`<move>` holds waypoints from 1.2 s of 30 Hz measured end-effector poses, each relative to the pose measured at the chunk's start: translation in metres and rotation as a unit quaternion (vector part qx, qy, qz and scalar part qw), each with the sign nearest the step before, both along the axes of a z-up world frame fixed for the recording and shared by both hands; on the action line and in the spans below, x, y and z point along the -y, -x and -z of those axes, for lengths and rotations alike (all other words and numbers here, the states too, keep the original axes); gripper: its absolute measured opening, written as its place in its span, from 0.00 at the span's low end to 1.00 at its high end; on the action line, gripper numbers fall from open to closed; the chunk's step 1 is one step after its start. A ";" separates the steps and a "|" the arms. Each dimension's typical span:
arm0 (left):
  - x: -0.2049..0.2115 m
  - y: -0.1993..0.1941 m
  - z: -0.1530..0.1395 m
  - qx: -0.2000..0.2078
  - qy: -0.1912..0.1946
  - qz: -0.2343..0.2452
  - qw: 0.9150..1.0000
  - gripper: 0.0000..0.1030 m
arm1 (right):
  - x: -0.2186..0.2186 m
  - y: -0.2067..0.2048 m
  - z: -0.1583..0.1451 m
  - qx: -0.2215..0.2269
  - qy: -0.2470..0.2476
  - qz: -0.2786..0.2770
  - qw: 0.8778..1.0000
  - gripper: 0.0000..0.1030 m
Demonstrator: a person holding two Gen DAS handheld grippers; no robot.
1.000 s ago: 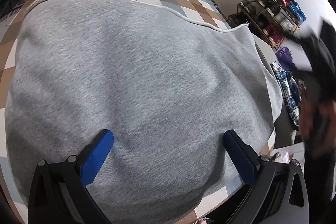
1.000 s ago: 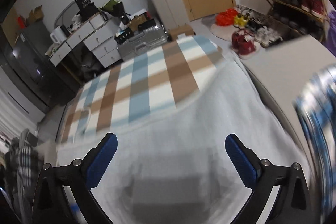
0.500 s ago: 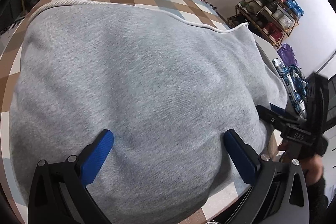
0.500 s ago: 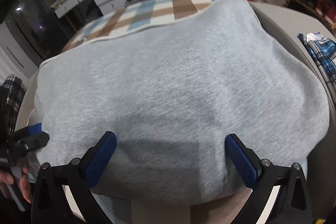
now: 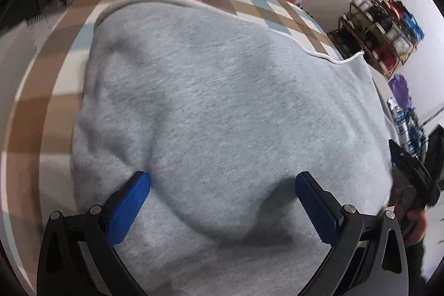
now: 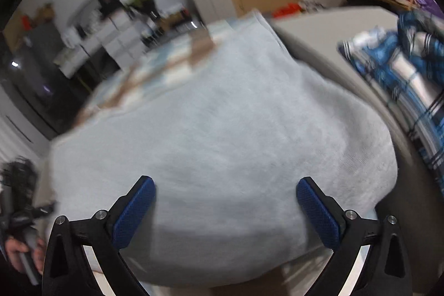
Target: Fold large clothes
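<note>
Lying spread over a checked bench [image 5: 50, 90], a grey sweatshirt [image 5: 236, 107] fills both wrist views. Left tongs [image 5: 222, 185] hover wide apart over its near edge at 6 o'clock. Right tongs [image 6: 224, 190] also gape wide above the fabric; a blue plaid garment [image 6: 410, 79] lies at 3 o'clock.
</note>
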State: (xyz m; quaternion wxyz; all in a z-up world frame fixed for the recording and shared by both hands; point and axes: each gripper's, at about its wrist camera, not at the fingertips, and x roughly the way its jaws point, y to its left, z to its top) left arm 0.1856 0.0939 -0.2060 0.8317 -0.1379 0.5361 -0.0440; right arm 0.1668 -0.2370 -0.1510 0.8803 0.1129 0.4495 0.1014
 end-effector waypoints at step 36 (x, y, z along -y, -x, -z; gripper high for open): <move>0.116 -0.010 -0.018 0.054 -0.045 0.076 0.995 0.99 | -0.041 -0.173 -0.031 -0.035 0.318 -0.014 0.947 1.00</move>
